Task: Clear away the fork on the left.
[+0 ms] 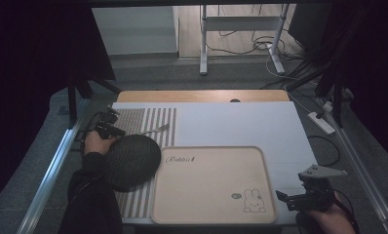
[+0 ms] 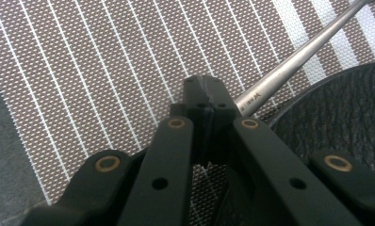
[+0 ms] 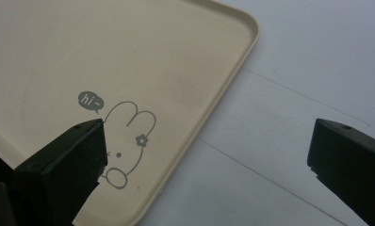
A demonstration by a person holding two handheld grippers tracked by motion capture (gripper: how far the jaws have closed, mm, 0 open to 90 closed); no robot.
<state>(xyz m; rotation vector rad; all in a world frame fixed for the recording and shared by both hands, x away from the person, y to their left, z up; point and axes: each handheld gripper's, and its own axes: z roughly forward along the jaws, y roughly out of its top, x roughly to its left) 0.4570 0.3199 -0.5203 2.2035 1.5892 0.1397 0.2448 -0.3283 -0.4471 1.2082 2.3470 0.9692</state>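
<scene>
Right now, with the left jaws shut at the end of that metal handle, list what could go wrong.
1. The left gripper pinches only the very end of the metal utensil handle; the long handle could pivot or slip out when lifted.
2. The dark round plate lies right beside the handle, so a swing might knock it.
3. The right gripper hangs open over the corner of the beige tray and could bump its rim.

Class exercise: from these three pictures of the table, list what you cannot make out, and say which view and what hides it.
- Metal utensil: left gripper view, its working end is cut off by the top edge; high view, too small to identify.
- Dark round plate: left gripper view, partly hidden behind the left hand-held gripper.
- Tray: right gripper view, cut off by edges.
</scene>
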